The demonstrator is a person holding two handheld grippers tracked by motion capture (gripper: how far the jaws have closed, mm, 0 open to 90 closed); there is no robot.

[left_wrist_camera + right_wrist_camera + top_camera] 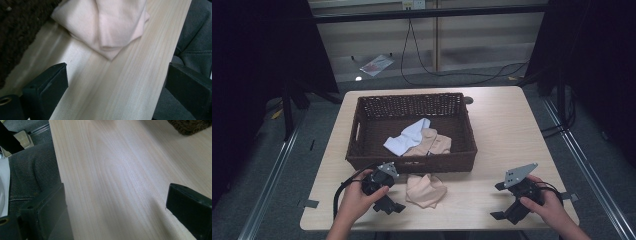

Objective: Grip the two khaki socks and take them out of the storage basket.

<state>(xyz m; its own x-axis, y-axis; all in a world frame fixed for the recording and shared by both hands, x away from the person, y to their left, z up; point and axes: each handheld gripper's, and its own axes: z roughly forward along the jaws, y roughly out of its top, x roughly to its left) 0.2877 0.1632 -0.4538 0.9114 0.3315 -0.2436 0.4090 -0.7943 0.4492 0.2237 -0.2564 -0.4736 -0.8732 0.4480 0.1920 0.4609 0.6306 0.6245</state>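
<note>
Crowding folded cloth (426, 190): wicker basket (412, 162).

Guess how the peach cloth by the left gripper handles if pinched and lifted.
The peach cloth lies bunched in soft folds on the table, so it is probably floppy and would drape from one pinch. It looks thin and likely light. It is flat, so it should not roll; pushed, it would probably crumple or slide. The left gripper has open jaws.
</note>
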